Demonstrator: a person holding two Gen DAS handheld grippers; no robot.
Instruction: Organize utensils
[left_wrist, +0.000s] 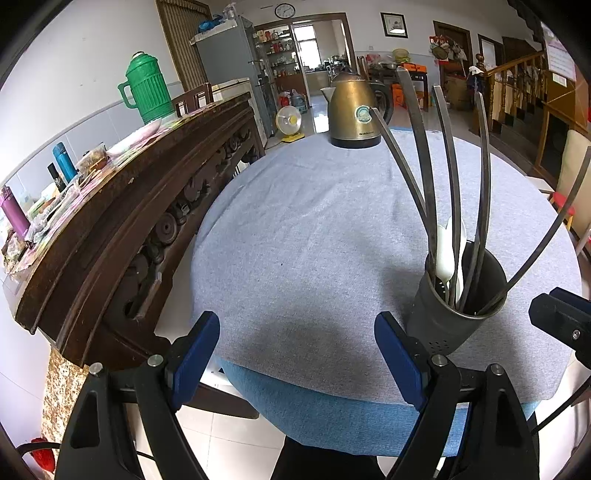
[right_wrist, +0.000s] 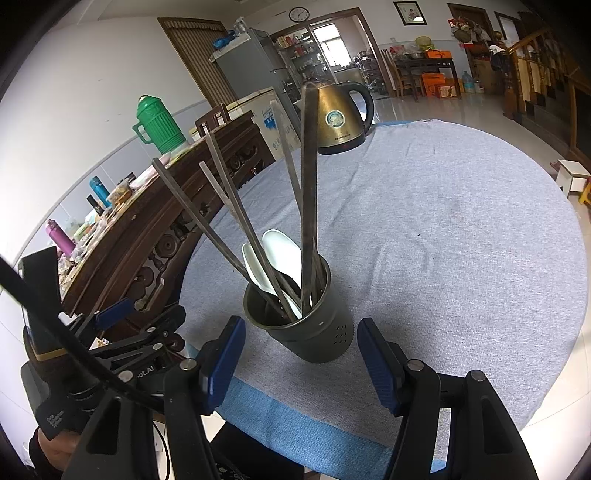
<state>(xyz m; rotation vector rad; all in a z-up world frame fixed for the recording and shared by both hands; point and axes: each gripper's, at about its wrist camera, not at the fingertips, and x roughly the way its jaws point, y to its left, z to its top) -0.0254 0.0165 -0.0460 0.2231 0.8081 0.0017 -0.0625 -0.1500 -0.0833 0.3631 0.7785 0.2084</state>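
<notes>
A dark metal utensil holder (right_wrist: 308, 325) stands upright near the front edge of the round table with its grey-blue cloth (right_wrist: 443, 240). Several long metal chopsticks (right_wrist: 308, 192) and white spoons (right_wrist: 280, 254) stick out of it. My right gripper (right_wrist: 299, 354) is open, its blue pads on either side of the holder's near base and short of it. In the left wrist view the holder (left_wrist: 456, 306) is to the right of my left gripper (left_wrist: 297, 354), which is open over bare cloth (left_wrist: 295, 221) with nothing between its pads. The left gripper (right_wrist: 110, 314) also shows at the left of the right wrist view.
A brass-coloured kettle (left_wrist: 352, 114) stands at the far edge of the table. A dark carved sideboard (left_wrist: 122, 206) runs along the left with a green thermos jug (left_wrist: 147, 88), bottles and clutter on it. A staircase (left_wrist: 524, 92) is at the right.
</notes>
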